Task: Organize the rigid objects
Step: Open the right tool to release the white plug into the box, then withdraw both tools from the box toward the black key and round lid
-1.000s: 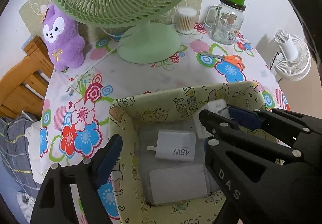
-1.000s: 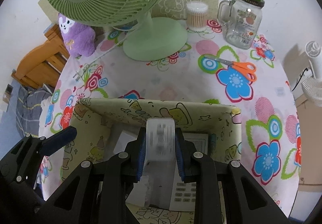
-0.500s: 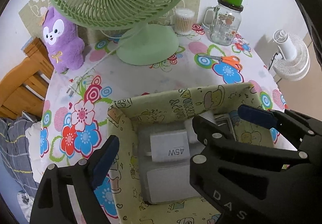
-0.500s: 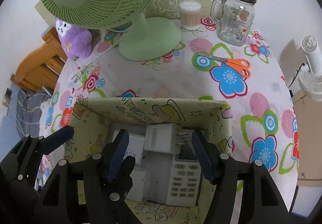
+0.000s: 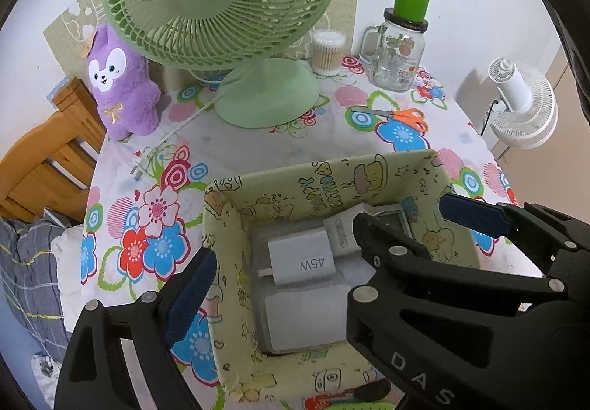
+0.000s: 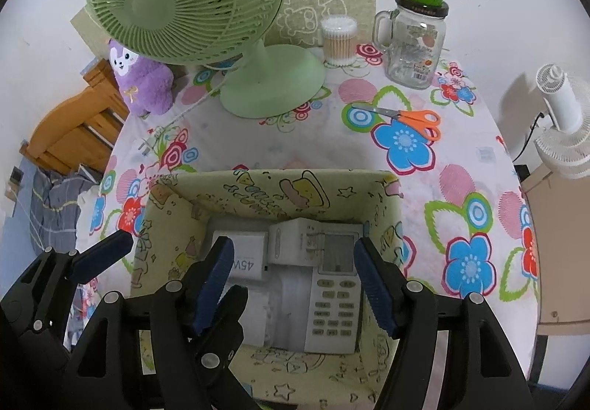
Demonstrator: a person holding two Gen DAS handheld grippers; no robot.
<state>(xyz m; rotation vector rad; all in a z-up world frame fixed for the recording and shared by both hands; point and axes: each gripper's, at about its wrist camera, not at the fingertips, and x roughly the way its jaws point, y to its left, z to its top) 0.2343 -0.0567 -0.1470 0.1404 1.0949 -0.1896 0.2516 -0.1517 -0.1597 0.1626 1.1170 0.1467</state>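
Right gripper [image 6: 295, 281] above box [image 6: 273, 188] (jaws apart)

Both wrist views look steeply down, close above the same box [image 5: 383, 174].

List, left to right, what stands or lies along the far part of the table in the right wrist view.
Purple plush toy → green desk fan → clear tub of cotton swabs → glass mug jar with green cup on its lid; the orange-handled scissors lie nearer, so their place is unclear.
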